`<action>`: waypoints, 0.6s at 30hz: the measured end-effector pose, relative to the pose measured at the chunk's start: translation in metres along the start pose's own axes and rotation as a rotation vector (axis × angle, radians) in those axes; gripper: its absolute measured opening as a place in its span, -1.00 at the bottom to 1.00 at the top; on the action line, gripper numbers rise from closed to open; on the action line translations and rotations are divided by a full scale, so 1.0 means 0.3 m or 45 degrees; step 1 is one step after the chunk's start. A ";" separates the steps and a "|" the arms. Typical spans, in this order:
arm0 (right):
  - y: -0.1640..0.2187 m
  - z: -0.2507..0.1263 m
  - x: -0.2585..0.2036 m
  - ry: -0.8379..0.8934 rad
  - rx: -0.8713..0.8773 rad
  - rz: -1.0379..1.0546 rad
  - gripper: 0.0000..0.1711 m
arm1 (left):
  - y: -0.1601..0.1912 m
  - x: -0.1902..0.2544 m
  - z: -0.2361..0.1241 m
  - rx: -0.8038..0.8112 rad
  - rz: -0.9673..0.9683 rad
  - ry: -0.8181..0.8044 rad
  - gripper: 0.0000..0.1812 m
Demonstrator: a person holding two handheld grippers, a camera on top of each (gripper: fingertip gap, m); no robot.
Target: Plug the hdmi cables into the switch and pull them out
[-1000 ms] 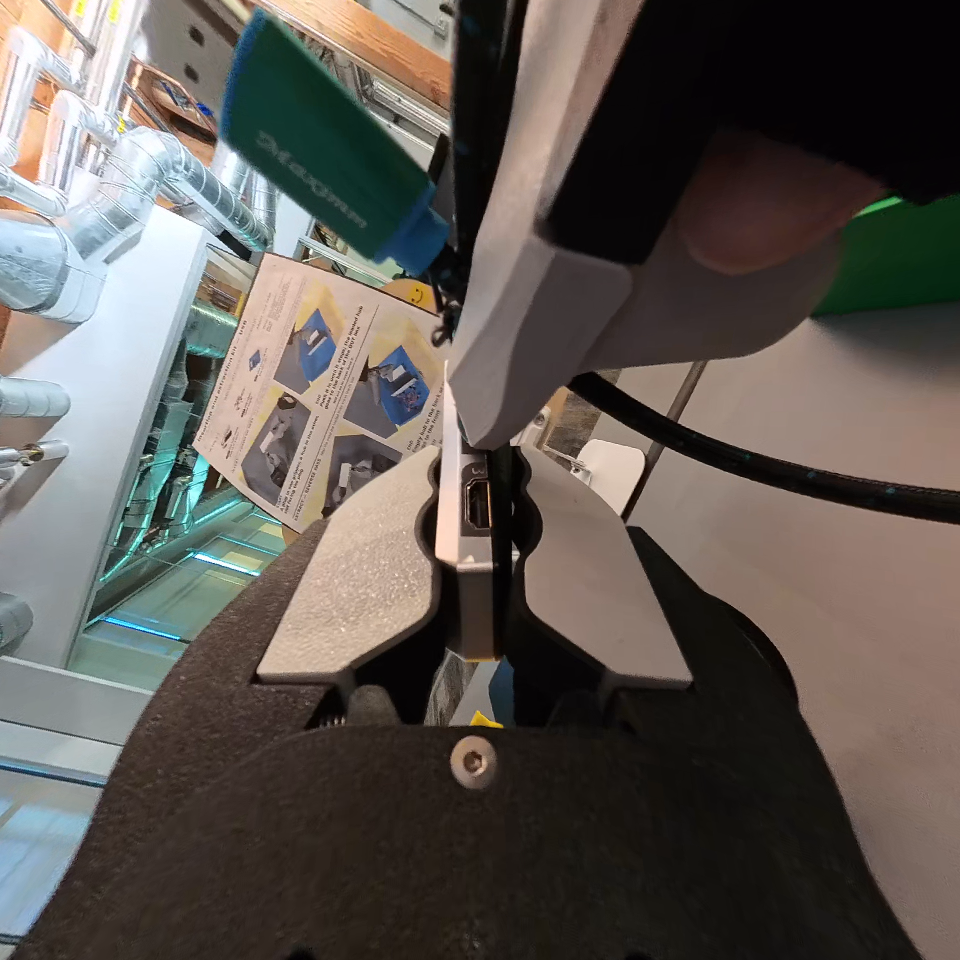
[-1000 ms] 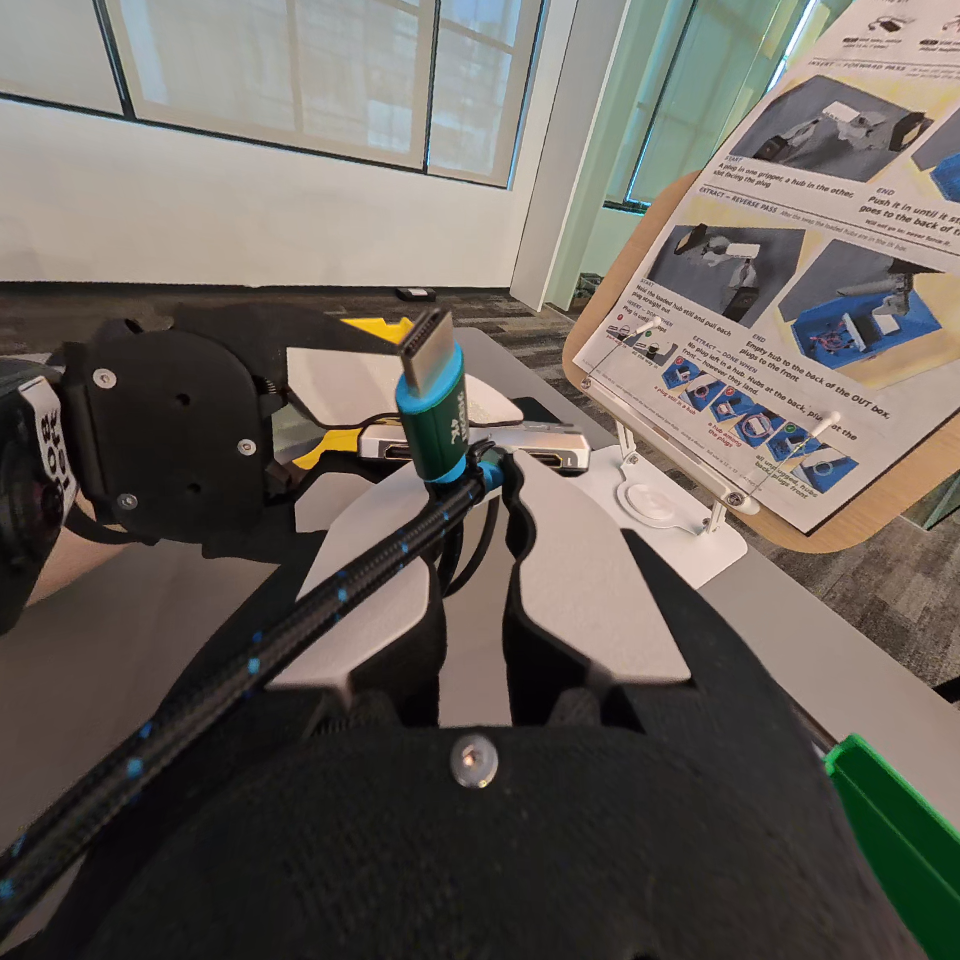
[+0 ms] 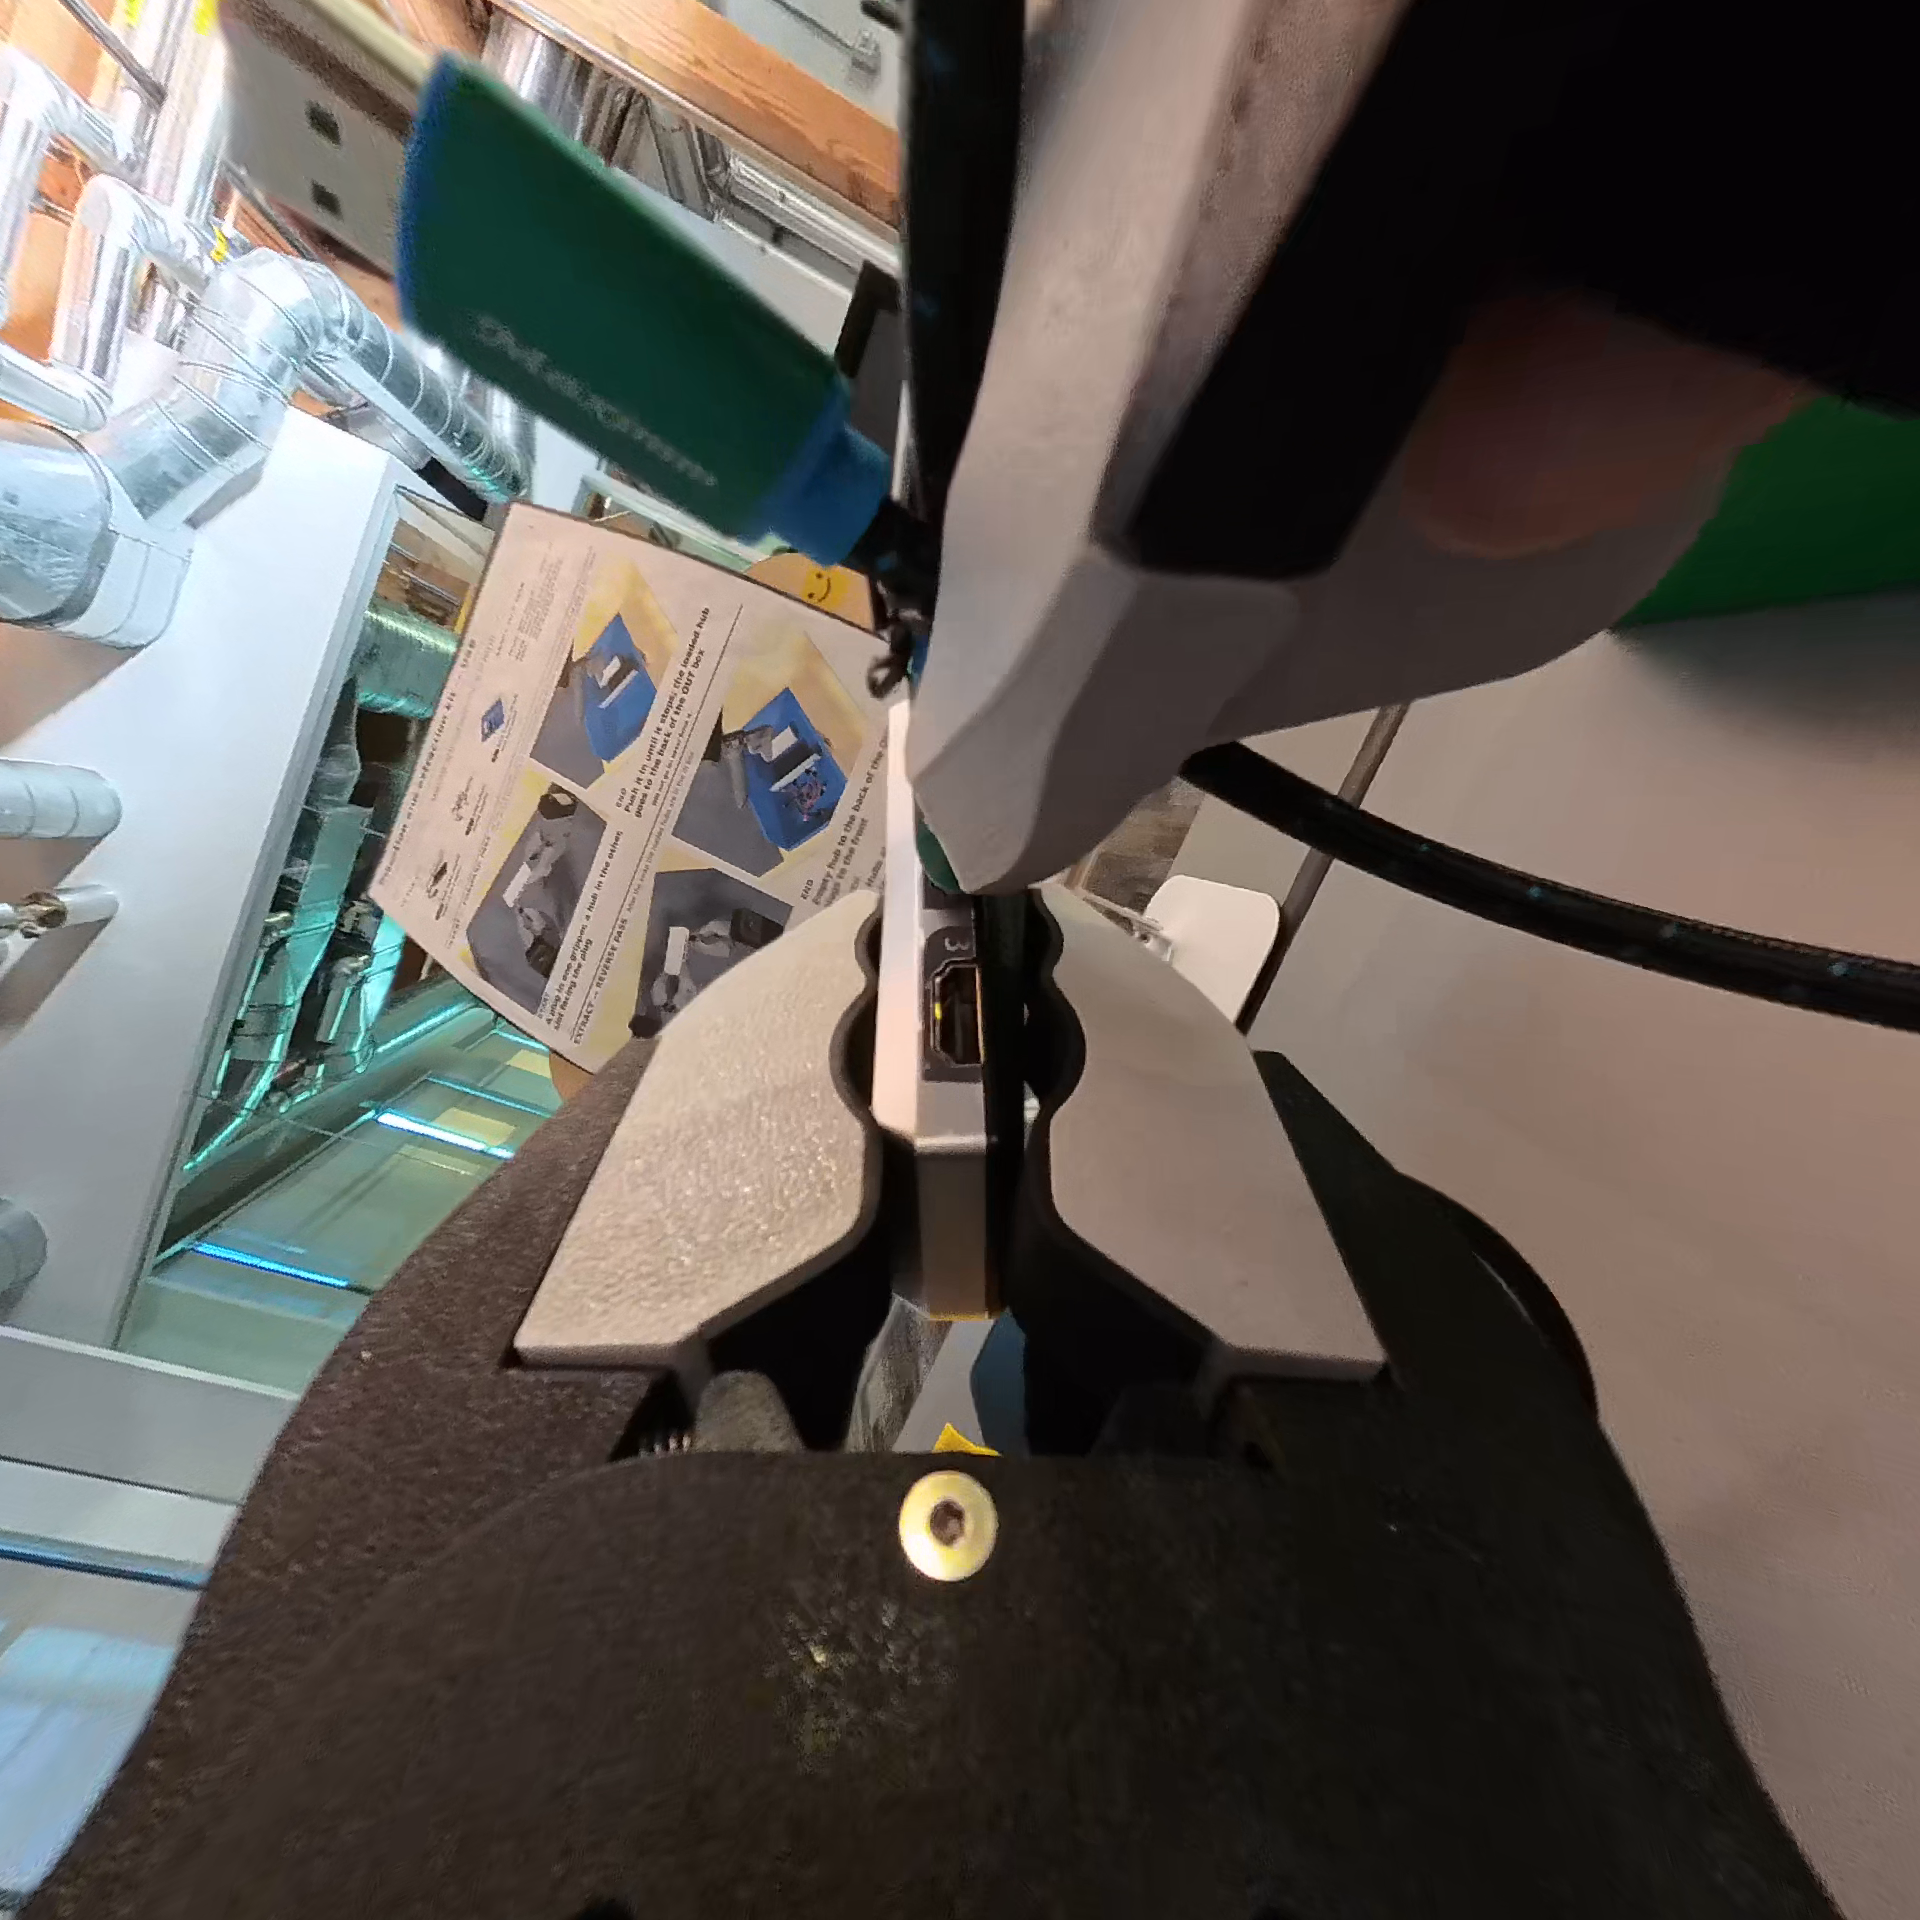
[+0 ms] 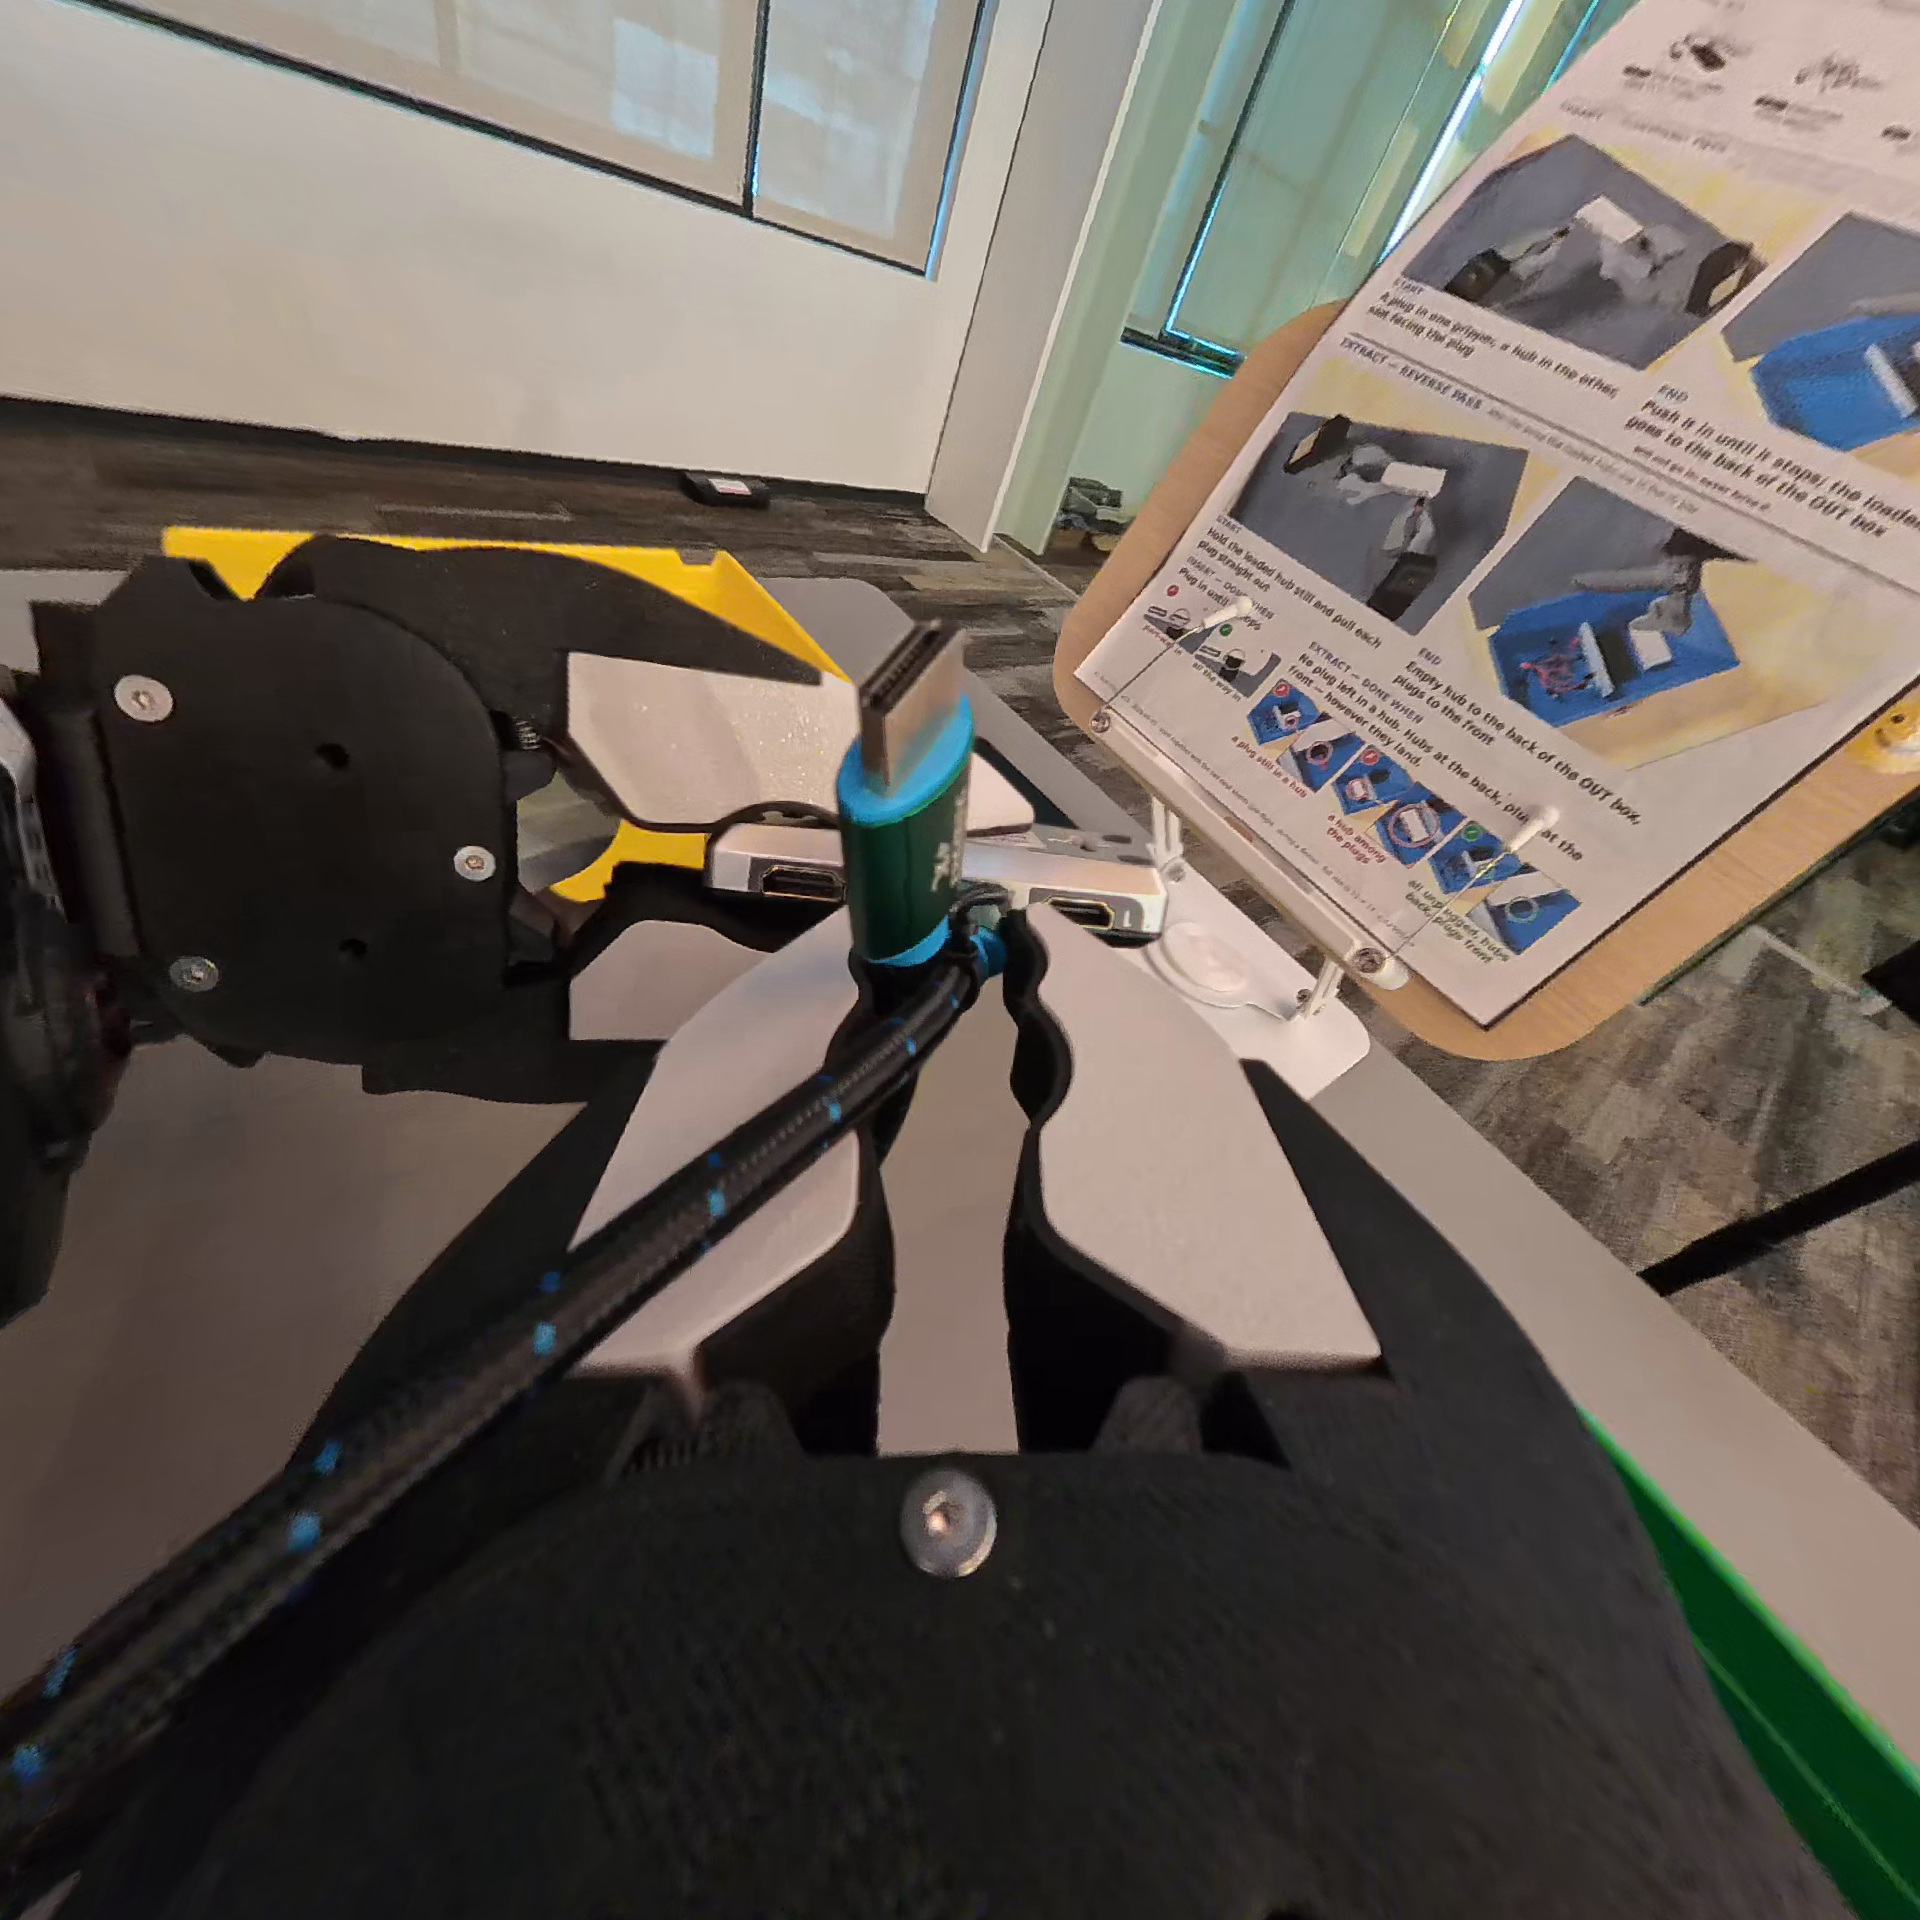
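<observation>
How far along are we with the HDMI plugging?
Done: left gripper is clamped on the silver switch, ports facing the right gripper. In hand: the right gripper pinches the braided cable just below the green plug, whose metal tip points up, not at a port. Left: both visible ports are empty, so insertion and pull-out remain.

An office-like lab space here: carpet floor [image 4: 1558, 1122], glass partitions [image 4: 831, 94], exposed silver ducts [image 3: 208, 395], an instruction board [image 4: 1558, 623] propped on the grey tabletop [image 4: 1621, 1330].
</observation>
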State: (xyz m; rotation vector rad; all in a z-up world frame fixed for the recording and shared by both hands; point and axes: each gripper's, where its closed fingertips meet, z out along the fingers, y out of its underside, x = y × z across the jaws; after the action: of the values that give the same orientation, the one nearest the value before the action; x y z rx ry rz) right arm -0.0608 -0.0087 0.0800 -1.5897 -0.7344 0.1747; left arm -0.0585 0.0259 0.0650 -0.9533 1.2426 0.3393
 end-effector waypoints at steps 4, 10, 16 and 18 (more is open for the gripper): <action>-0.011 -0.005 -0.009 -0.029 0.009 0.042 -0.74 | -0.009 -0.016 -0.011 0.013 0.053 -0.056 -0.74; 0.008 0.002 -0.006 -0.090 -0.019 0.162 -0.72 | -0.016 -0.009 -0.010 -0.044 0.094 -0.073 -0.74; -0.003 -0.009 -0.008 -0.106 0.015 0.135 -0.74 | -0.030 -0.017 -0.018 -0.041 0.122 -0.106 -0.73; -0.009 -0.011 -0.014 -0.125 0.026 0.144 -0.74 | -0.042 -0.021 -0.022 -0.014 0.160 -0.144 -0.72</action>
State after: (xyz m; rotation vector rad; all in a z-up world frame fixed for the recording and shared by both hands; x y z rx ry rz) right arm -0.0632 -0.0138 0.0817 -1.6131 -0.7165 0.3434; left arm -0.0562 0.0152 0.0758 -0.8559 1.2006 0.4932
